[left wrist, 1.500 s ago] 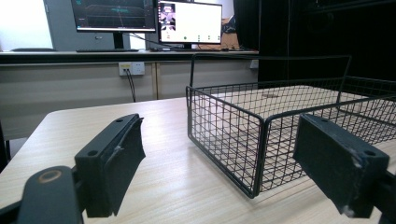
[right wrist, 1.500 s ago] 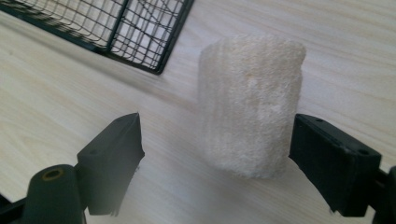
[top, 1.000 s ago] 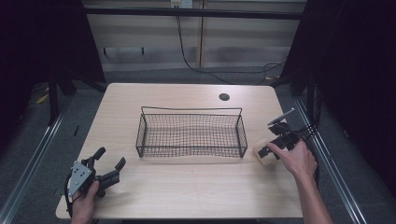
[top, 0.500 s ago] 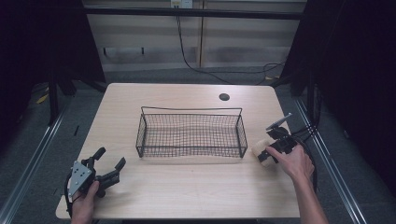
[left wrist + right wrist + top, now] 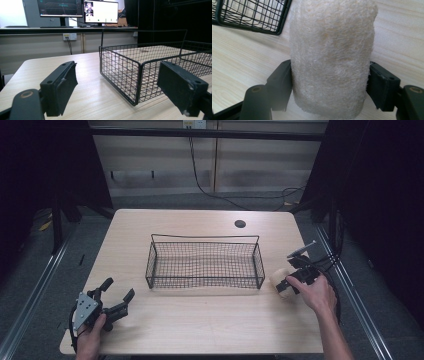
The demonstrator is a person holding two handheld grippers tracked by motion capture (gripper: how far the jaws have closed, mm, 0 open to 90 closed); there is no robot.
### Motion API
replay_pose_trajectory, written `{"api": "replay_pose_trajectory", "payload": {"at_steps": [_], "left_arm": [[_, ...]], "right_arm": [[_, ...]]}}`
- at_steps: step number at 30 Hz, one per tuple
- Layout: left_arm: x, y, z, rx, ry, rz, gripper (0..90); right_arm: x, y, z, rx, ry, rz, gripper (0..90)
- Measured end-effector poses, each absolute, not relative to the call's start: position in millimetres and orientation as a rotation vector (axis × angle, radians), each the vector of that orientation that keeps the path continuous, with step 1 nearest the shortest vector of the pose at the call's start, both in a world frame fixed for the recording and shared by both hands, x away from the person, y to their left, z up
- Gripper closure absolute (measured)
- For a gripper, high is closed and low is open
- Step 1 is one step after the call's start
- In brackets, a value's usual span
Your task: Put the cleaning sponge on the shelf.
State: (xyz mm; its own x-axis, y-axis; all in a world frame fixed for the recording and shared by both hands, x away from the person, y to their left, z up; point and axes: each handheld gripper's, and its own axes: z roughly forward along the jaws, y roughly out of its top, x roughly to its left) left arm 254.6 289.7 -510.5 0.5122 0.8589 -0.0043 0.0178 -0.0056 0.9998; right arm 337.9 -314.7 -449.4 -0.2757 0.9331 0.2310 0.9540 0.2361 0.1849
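The right hand-held gripper [image 5: 292,279] has just been closing and now pinches the rolled towel [image 5: 332,57] on the counter [image 5: 200,330], just right of the wire basket [image 5: 205,265]. The left hand-held gripper [image 5: 117,300] rests spread, well apart.

Wire basket [image 5: 205,265] mid-table [image 5: 200,330], dark round hole [image 5: 240,224] beyond it, monitors [image 5: 101,11] on a far desk

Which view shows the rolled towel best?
The right gripper view: the towel stands close up, fuzzy cream pile clear, pressed between the right gripper jaws. In the high view it is a small pale roll beside the basket, partly hidden by the gripper.
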Motion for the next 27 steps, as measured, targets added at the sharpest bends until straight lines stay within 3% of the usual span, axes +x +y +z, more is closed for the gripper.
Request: {"api": "replay_pose_trajectory", "payload": {"at_steps": [27], "left_arm": [[254,290,-511,1.432,0.817,0.797,15.8]], "right_arm": [[328,-322,-424,-1.859,-2.283,-0.652,29.0]]}}
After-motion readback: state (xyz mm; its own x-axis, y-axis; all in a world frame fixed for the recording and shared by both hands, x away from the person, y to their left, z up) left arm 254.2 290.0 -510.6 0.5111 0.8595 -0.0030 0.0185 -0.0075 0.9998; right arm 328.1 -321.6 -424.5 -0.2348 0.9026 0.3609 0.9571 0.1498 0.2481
